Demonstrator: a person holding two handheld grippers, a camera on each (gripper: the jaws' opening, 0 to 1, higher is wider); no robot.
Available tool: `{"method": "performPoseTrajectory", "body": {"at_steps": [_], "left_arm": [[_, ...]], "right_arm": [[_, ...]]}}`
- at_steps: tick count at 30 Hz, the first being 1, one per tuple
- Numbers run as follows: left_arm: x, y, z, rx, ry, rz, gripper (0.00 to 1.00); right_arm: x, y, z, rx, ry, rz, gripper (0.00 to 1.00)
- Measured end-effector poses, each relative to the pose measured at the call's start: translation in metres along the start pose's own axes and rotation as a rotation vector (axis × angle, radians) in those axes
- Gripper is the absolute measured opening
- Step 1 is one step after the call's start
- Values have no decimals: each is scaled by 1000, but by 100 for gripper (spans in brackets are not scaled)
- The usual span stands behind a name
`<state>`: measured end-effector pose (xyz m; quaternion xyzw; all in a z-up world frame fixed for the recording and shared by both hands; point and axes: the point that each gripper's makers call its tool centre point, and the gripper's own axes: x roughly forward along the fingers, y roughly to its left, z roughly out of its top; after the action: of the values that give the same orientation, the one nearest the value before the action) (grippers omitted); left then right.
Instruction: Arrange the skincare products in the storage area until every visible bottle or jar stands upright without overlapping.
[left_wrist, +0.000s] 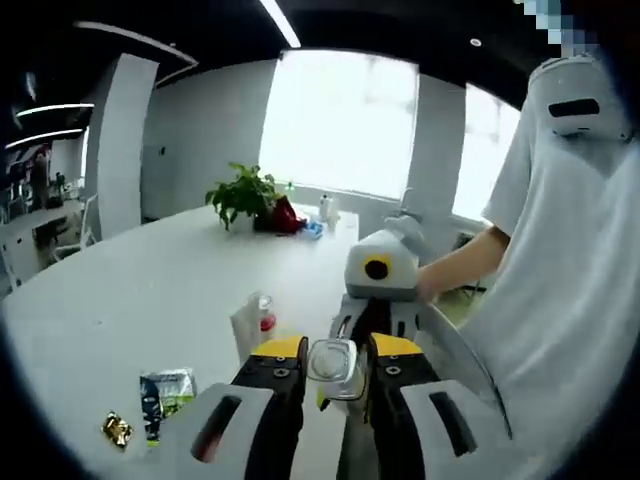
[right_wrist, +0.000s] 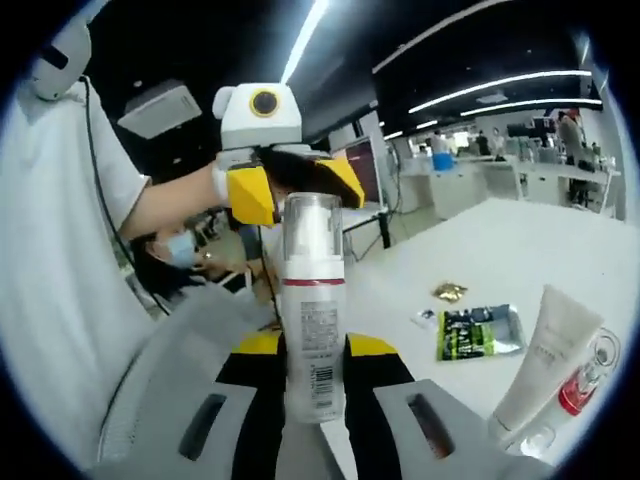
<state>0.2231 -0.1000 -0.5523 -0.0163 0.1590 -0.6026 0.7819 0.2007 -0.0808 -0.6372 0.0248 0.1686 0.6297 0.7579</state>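
Observation:
A white pump bottle (right_wrist: 313, 300) with a clear cap and a red band stands between the jaws of my right gripper (right_wrist: 313, 352), which is shut on its body. My left gripper (right_wrist: 296, 186) meets it from the far end, yellow tips against the cap. In the left gripper view I look down on the clear cap (left_wrist: 333, 362), pinched between my left gripper (left_wrist: 334, 352) jaws, with the right gripper (left_wrist: 380, 312) just beyond. A white tube (right_wrist: 546, 362) and a small clear bottle with red inside (right_wrist: 586, 384) lie on the white table (right_wrist: 520, 250); both also show (left_wrist: 252, 326) in the left gripper view.
A green sachet (right_wrist: 478, 332), a gold wrapper (right_wrist: 449, 291) and a small packet (right_wrist: 425, 318) lie on the table. A potted plant (left_wrist: 245, 195) and small items stand at its far end. The person in a white shirt (left_wrist: 570, 300) is close by.

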Motion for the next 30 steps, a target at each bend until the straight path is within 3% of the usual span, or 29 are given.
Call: {"method": "performPoseTrajectory", "body": {"at_steps": [12, 20, 26, 30], "left_arm": [[0, -11, 11, -73, -110, -31, 34], [6, -15, 3, -92, -91, -37, 35], [8, -18, 4, -85, -94, -47, 28], [9, -20, -1, -68, -65, -43, 26]], "right_arm": [[1, 6, 16, 27, -116, 22, 21], [-2, 7, 33, 48, -182, 27, 21], [-4, 11, 30, 37, -172, 35, 21], [-8, 12, 25, 27, -157, 37, 21]]}}
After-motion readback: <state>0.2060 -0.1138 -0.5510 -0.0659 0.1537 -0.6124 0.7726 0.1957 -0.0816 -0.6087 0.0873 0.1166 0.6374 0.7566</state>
